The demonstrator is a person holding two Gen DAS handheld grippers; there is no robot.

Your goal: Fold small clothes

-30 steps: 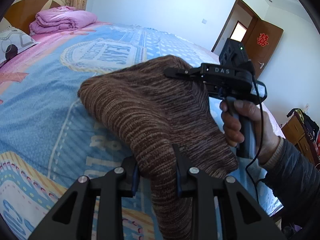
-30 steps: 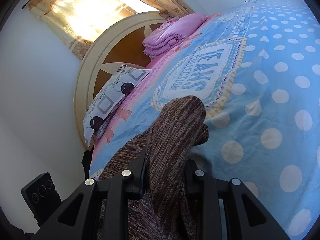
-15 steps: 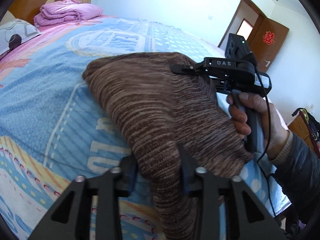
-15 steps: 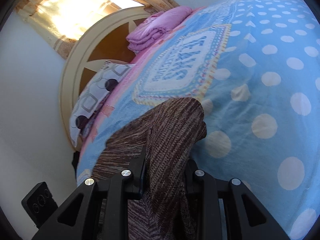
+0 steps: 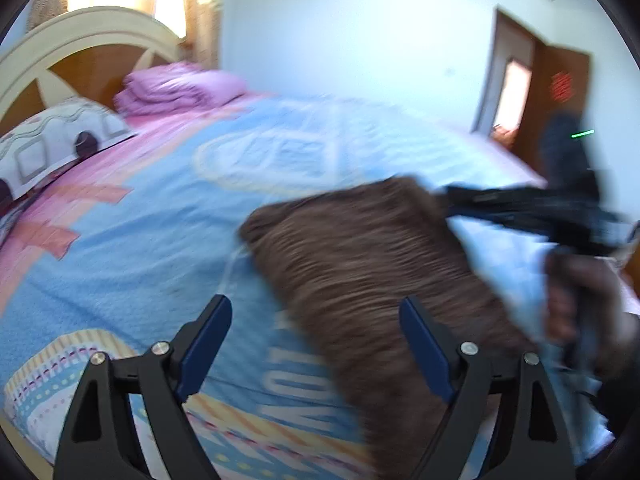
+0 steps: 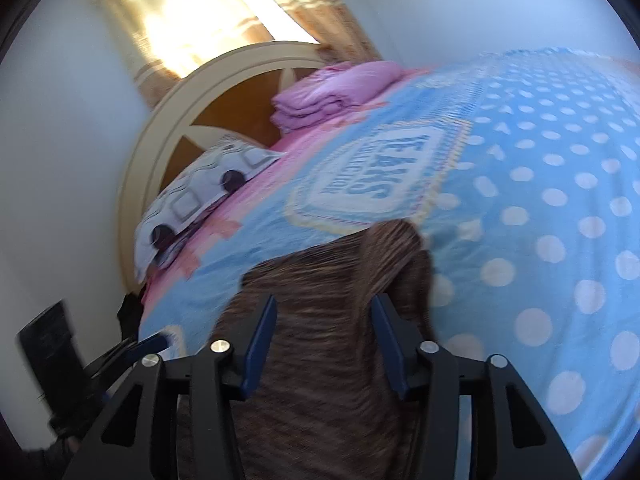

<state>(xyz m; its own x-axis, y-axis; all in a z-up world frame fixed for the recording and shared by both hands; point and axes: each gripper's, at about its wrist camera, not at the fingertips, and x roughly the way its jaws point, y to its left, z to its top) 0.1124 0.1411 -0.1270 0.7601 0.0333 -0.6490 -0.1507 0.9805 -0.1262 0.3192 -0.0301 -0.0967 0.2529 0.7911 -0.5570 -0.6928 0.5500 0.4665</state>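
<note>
- on the blue patterned bedspread (image 5: 120, 248) lies the brown knit garment (image 5: 360, 264).
- left gripper (image 5: 316, 344): jaws just opening, spread wide, cloth released.
- right gripper (image 6: 324, 340): jaws just opening, garment between the pads, untouched.

one brown garment (image 5: 360, 264), one pillow (image 5: 48, 148), two grippers.

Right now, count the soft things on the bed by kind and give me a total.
Brown knit garment: 1
Patterned pillow: 1
Folded pink quilt: 1
Blue bedspread: 1
Total: 4
</note>
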